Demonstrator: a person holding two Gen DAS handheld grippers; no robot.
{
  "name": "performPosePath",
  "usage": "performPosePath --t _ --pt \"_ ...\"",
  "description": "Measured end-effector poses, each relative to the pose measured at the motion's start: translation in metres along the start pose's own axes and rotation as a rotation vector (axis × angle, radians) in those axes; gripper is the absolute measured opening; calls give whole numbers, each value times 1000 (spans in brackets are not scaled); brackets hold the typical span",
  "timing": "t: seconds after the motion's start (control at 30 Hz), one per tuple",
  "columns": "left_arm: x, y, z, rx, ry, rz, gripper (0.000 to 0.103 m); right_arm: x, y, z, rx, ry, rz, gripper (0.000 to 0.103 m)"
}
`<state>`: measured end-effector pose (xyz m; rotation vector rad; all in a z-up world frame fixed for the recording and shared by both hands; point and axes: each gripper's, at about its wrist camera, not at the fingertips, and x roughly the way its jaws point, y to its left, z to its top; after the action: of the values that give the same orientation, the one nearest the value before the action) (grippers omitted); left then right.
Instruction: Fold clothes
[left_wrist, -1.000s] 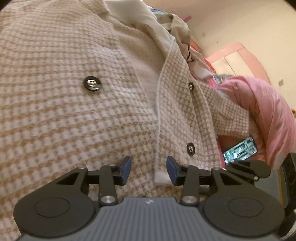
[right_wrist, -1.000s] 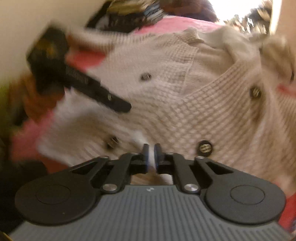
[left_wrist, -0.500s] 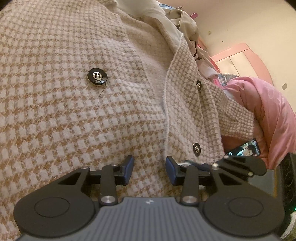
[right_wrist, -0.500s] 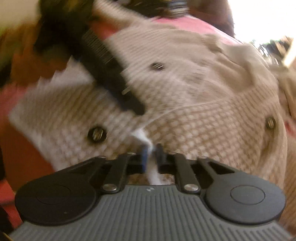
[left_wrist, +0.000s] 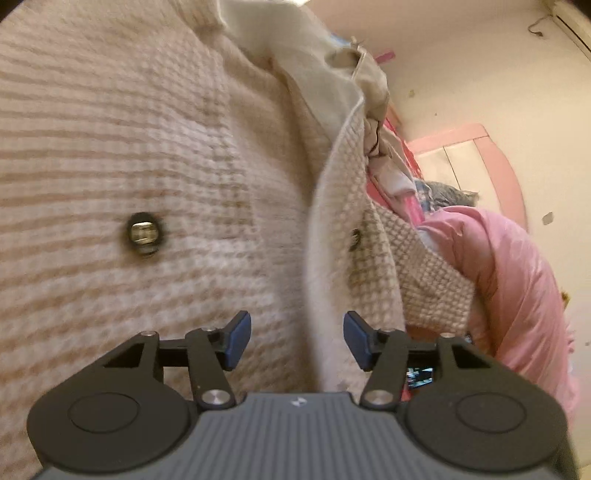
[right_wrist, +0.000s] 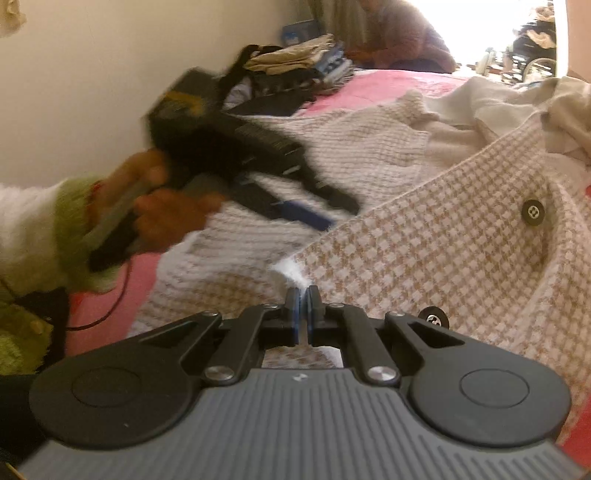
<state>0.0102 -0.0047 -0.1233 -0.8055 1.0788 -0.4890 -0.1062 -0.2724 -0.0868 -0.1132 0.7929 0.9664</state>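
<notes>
Checked knit jacket (right_wrist: 424, 236) lying on the pink bed (right_wrist: 388, 85): right tool (right_wrist: 303, 308), pinching its corner, is now lifting a front panel over; left tool (left_wrist: 297, 341), spread, is drawing clear.

Both cams sit right behind their fingers, looking forward. The left wrist one is super close over the checked cardigan (left_wrist: 147, 184), facing a pink wardrobe (left_wrist: 491, 155). The right wrist cam looks low across the bed (right_wrist: 388, 85) toward the wall, and both catch that same cardigan (right_wrist: 424, 251).
</notes>
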Motion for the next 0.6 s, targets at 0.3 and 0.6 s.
performPosePath --t 0.3,0.6 --pt "73 -23 65 61 39 128 42 -5 5 1 -11 8 55 2" --pt "68 -48 73 184 -74 170 4 -10 -4 -7 -15 71 87 2"
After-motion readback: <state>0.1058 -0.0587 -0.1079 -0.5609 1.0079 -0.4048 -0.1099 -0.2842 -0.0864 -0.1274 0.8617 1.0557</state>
